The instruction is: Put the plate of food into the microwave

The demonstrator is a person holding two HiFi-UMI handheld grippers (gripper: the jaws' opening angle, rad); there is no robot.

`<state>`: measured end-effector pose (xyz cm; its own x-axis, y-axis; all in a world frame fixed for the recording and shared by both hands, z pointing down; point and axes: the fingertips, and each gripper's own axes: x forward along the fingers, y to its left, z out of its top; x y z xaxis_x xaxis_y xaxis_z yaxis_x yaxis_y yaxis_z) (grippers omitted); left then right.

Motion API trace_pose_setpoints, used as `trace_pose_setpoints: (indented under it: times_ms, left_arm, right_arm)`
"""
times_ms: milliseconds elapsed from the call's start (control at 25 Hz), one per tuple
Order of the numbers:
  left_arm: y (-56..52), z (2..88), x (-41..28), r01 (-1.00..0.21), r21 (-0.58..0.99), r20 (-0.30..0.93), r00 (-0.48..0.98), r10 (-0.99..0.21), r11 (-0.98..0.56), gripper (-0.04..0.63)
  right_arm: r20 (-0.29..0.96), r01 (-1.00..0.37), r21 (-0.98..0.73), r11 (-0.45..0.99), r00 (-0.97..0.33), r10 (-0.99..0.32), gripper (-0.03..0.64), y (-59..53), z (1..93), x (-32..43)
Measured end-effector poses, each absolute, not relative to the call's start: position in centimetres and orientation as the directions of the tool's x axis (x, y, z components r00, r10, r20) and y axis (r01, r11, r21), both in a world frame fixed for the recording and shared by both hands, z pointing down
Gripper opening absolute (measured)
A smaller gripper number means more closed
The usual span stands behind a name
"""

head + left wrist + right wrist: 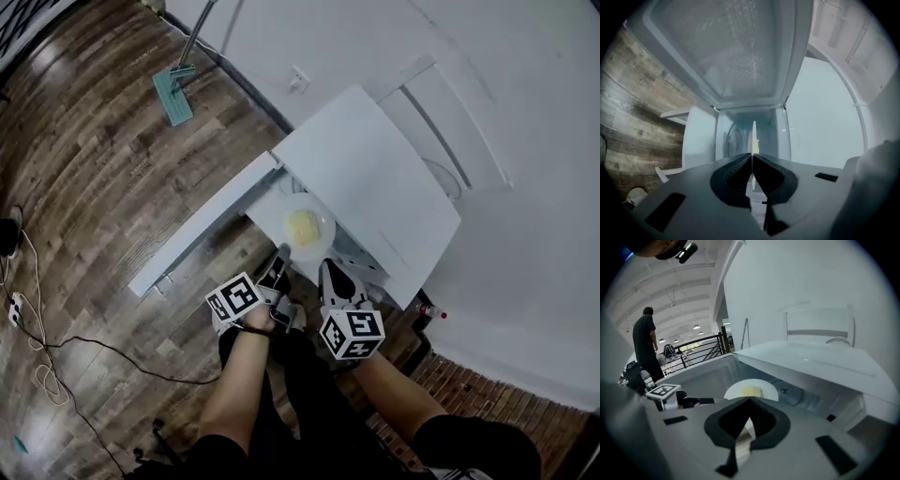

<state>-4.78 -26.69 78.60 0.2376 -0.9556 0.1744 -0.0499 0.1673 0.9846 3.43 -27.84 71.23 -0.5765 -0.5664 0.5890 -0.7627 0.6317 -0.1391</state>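
Observation:
A white plate (320,225) with yellow food (302,226) hangs level at the mouth of the white microwave (375,178), whose door (202,225) stands wide open. My left gripper (281,259) is shut on the plate's near rim. In the left gripper view the plate (753,136) shows edge-on between the closed jaws of the left gripper (753,159), with the cavity behind it. My right gripper (329,270) sits just right of the plate and does not hold it. In the right gripper view the right gripper (750,401) has its jaw tips together below the plate (736,391).
A mop (178,89) leans against the white wall at the back left. Cables (37,328) trail over the wooden floor on the left. A small red-capped bottle (429,311) stands right of the microwave. A person in black (646,350) stands far off by a railing.

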Motion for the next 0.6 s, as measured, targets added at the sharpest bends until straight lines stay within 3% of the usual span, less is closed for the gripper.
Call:
trace_pose_setpoints:
  times_ms: [600]
  left_arm:
    - [-38.0, 84.2, -1.1, -0.157, 0.979, 0.183, 0.395, -0.900, 0.131, 0.012]
  right_arm:
    - [0.629, -0.774, -0.154, 0.614, -0.556, -0.544, 0.009, -27.9, 74.7, 6.1]
